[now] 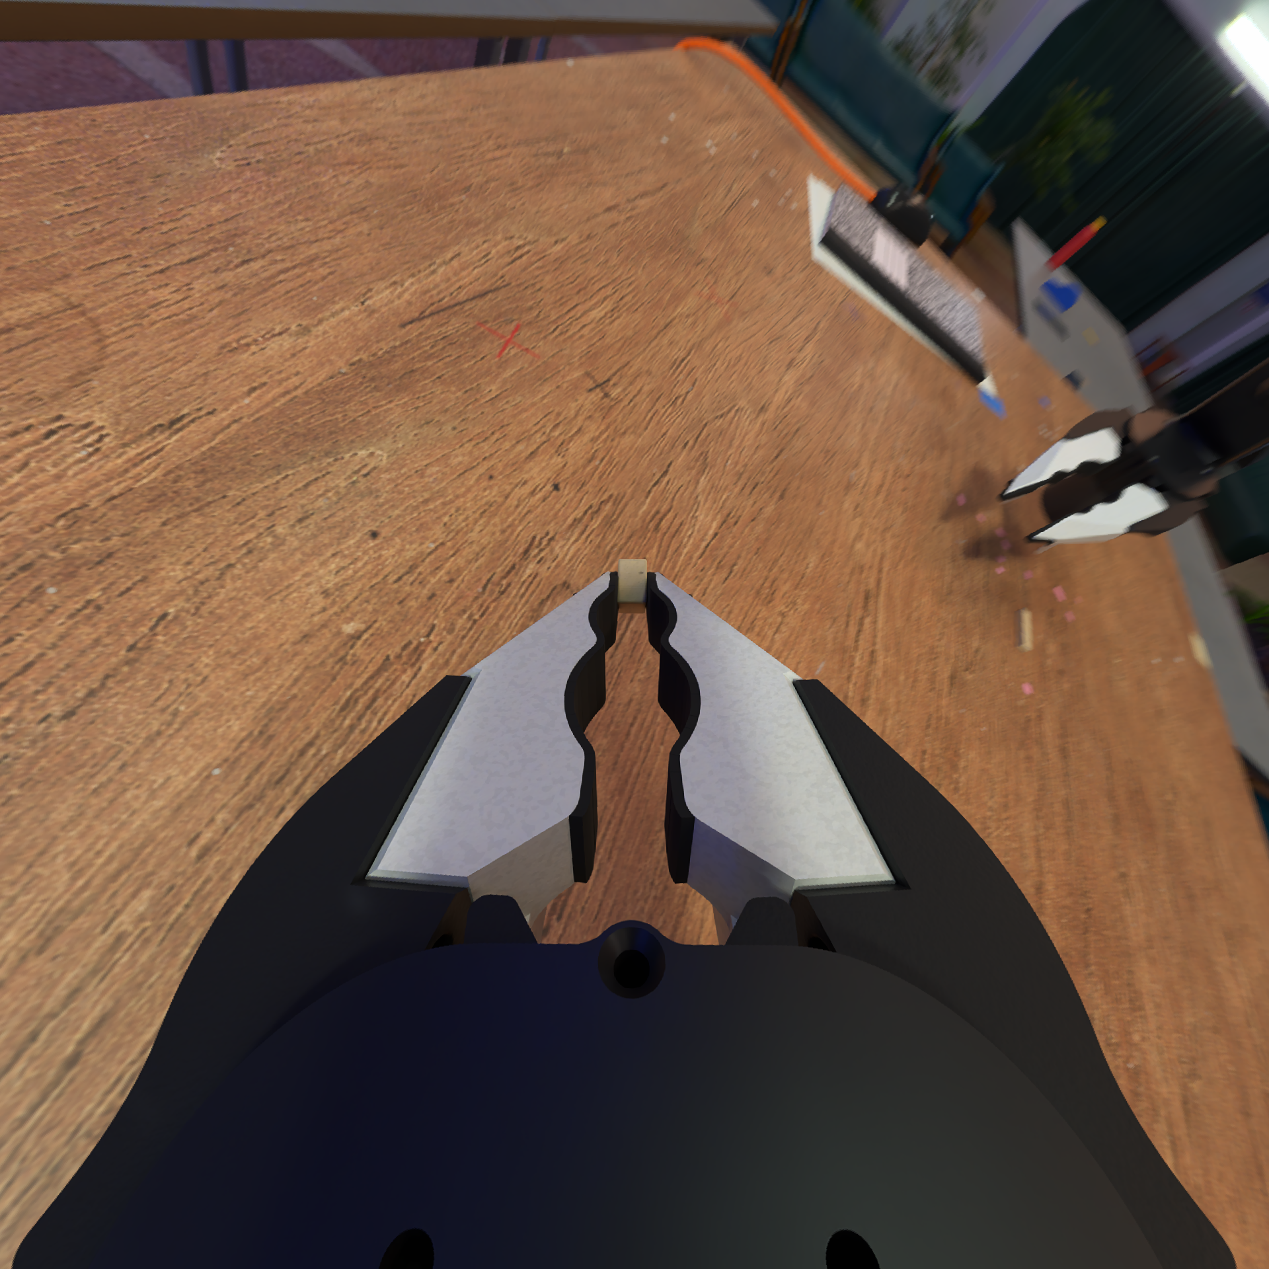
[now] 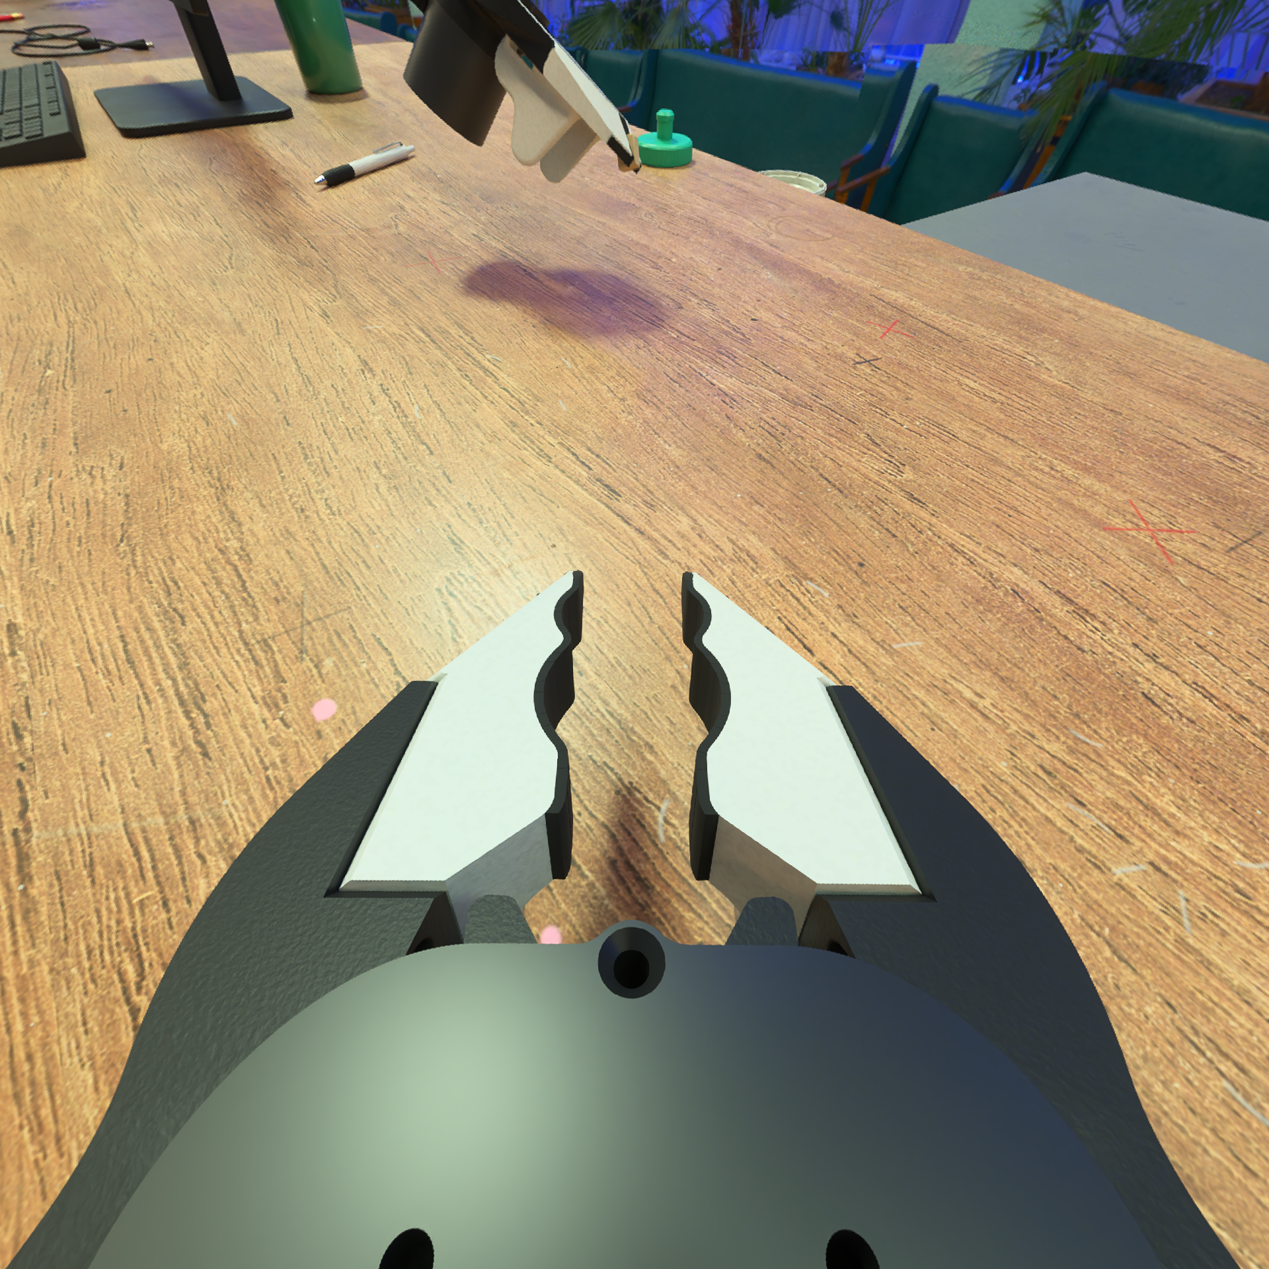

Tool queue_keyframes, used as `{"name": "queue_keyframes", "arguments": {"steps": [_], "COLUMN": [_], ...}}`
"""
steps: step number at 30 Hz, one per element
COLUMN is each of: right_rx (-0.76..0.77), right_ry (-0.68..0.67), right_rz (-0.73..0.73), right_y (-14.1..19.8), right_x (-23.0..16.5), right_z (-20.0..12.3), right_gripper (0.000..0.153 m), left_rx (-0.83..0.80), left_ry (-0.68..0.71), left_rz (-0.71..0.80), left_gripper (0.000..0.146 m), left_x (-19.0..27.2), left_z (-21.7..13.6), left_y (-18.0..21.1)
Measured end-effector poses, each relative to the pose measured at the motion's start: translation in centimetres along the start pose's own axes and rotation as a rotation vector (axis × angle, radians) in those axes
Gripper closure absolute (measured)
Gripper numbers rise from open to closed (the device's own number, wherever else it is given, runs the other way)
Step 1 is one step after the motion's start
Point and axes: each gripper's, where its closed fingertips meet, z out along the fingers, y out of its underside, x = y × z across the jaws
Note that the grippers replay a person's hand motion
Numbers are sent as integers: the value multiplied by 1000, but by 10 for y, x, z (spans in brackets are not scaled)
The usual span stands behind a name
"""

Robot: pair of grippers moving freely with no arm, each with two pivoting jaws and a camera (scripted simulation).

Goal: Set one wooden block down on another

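Note:
My left gripper is shut on a small pale wooden block, pinched at the very fingertips above the wooden table. In the right wrist view the left gripper hangs in the air at the top, tilted down, with the block barely showing at its tips and its shadow on the table below. My right gripper is open and empty, low over the table. It also shows at the right edge of the left wrist view. A small pale block-like piece lies on the table near it.
A keyboard, a monitor stand, a green bottle, a pen and a green knob sit along the table's far side. A grey table adjoins on the right. Red crosses mark the wood.

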Motion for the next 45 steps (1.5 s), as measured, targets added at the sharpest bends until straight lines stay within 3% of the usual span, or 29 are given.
{"name": "queue_keyframes", "arguments": {"steps": [9, 23, 29, 45], "right_rx": [-5, -14, -14, -18], "right_ry": [4, 13, 12, 15], "right_rz": [-4, -21, -24, -23], "right_y": [1, 1, 2, 2], "right_x": [0, -1, -1, -1], "right_z": [0, 1, 1, 2], "right_gripper": [124, 124, 124, 124], "left_rx": [67, -9, 46, -3], "left_ry": [81, -37, -74, -34], "left_rz": [-36, 278, 363, 370], "left_gripper": [139, 139, 139, 139], "left_x": [16, 72, 93, 101], "left_z": [-1, 32, 40, 53], "left_y": [-10, 11, 17, 33]}}
